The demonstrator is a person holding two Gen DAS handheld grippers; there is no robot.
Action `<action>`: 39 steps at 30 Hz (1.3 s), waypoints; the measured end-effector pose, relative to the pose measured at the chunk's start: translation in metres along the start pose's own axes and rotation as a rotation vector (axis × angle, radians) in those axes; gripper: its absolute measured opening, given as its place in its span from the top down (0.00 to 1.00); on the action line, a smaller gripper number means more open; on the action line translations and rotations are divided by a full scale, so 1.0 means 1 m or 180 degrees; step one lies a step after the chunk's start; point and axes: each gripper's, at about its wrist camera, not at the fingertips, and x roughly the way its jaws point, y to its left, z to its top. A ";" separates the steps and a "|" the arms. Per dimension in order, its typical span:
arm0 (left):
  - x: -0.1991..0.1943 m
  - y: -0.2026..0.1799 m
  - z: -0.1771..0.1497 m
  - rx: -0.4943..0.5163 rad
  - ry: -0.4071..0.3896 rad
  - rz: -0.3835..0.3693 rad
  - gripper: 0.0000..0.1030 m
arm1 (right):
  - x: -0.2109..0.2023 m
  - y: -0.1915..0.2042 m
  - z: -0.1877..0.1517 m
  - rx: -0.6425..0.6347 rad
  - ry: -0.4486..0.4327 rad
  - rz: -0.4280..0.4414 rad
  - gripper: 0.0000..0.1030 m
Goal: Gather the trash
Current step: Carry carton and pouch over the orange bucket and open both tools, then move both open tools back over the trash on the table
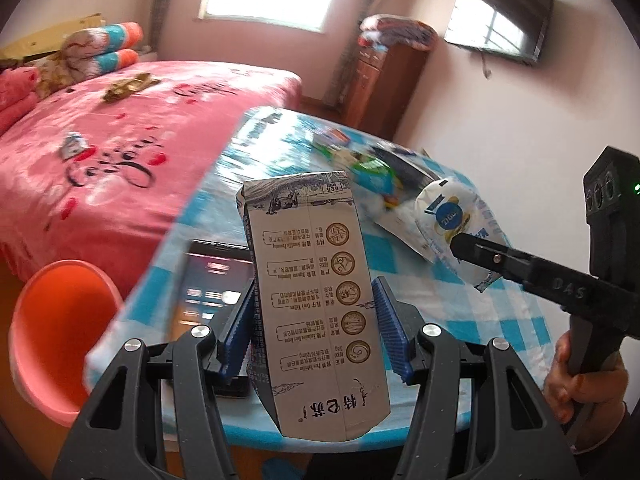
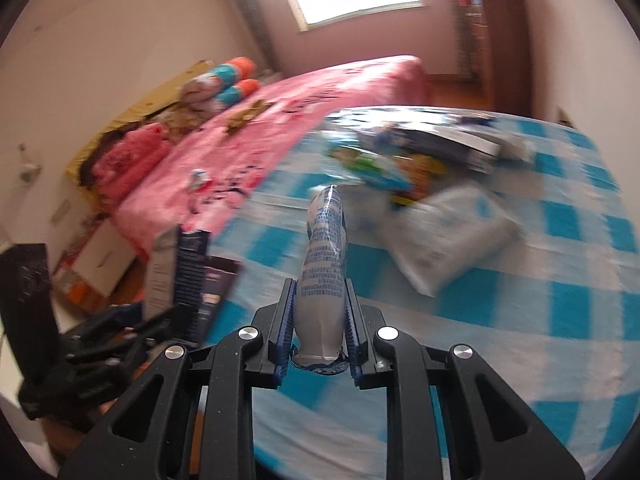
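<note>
My left gripper point(image 1: 316, 328) is shut on a white milk carton point(image 1: 312, 280) with printed text, held upright above the blue-checked table point(image 1: 500, 320). It also shows at the left of the right wrist view point(image 2: 188, 292) with the carton point(image 2: 160, 276). My right gripper point(image 2: 320, 324) is shut on a white and blue plastic pouch point(image 2: 324, 264). In the left wrist view the right gripper point(image 1: 460, 246) holds that pouch point(image 1: 448, 224) above the table's right part. More wrappers point(image 2: 384, 164) and a white packet point(image 2: 448, 244) lie on the table point(image 2: 540, 340).
A dark tablet point(image 1: 212, 280) lies on the table's near left. An orange stool point(image 1: 60, 320) stands left of the table. A pink bed point(image 1: 120, 140) with small scraps point(image 1: 128, 86) lies behind. A wooden cabinet point(image 1: 380, 84) and a wall TV point(image 1: 500, 28) are at the back.
</note>
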 end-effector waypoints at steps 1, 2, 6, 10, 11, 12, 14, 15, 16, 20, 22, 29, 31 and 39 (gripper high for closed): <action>-0.005 0.007 0.001 -0.0026 -0.0039 0.0054 0.44 | 0.003 0.010 0.005 -0.0041 0.0019 0.0077 0.77; -0.011 0.015 0.001 -0.0053 -0.0080 0.0120 0.44 | 0.007 0.022 0.009 -0.0094 0.0045 0.0164 0.77; -0.032 0.052 0.000 -0.0204 -0.0201 0.0429 0.44 | 0.032 0.077 0.023 -0.0361 0.0194 0.0494 0.77; -0.045 0.099 -0.008 -0.0445 -0.0236 0.0773 0.44 | 0.062 0.130 0.026 -0.0625 0.0368 0.0719 0.77; -0.046 0.110 -0.011 -0.0515 -0.0225 0.0844 0.44 | 0.071 0.142 0.026 -0.0674 0.0420 0.0778 0.77; -0.046 0.121 -0.013 -0.0584 -0.0212 0.0904 0.44 | 0.083 0.158 0.026 -0.0741 0.0483 0.0842 0.76; -0.048 0.144 -0.019 -0.0714 -0.0197 0.1045 0.44 | 0.098 0.177 0.023 -0.0845 0.0559 0.0900 0.76; -0.048 0.153 -0.022 -0.0756 -0.0192 0.1110 0.44 | 0.111 0.190 0.021 -0.0907 0.0629 0.0950 0.76; -0.047 0.166 -0.026 -0.0818 -0.0172 0.1196 0.43 | 0.118 0.198 0.019 -0.0944 0.0673 0.0980 0.76; -0.041 0.202 -0.038 -0.1045 -0.0085 0.1352 0.43 | 0.156 0.231 0.011 -0.1106 0.0887 0.1061 0.76; -0.036 0.217 -0.045 -0.1134 -0.0042 0.1417 0.43 | 0.174 0.241 0.005 -0.1142 0.0989 0.1091 0.74; -0.028 0.240 -0.058 -0.1285 0.0014 0.1667 0.21 | 0.185 0.233 0.001 -0.0946 0.0967 0.1222 0.33; -0.032 0.239 -0.057 -0.1228 -0.0036 0.1738 0.17 | 0.175 0.225 0.005 -0.0882 0.0851 0.1175 0.25; -0.061 0.219 -0.050 -0.1038 -0.0650 0.1530 0.14 | 0.111 0.174 0.018 -0.0660 0.0180 0.0954 0.13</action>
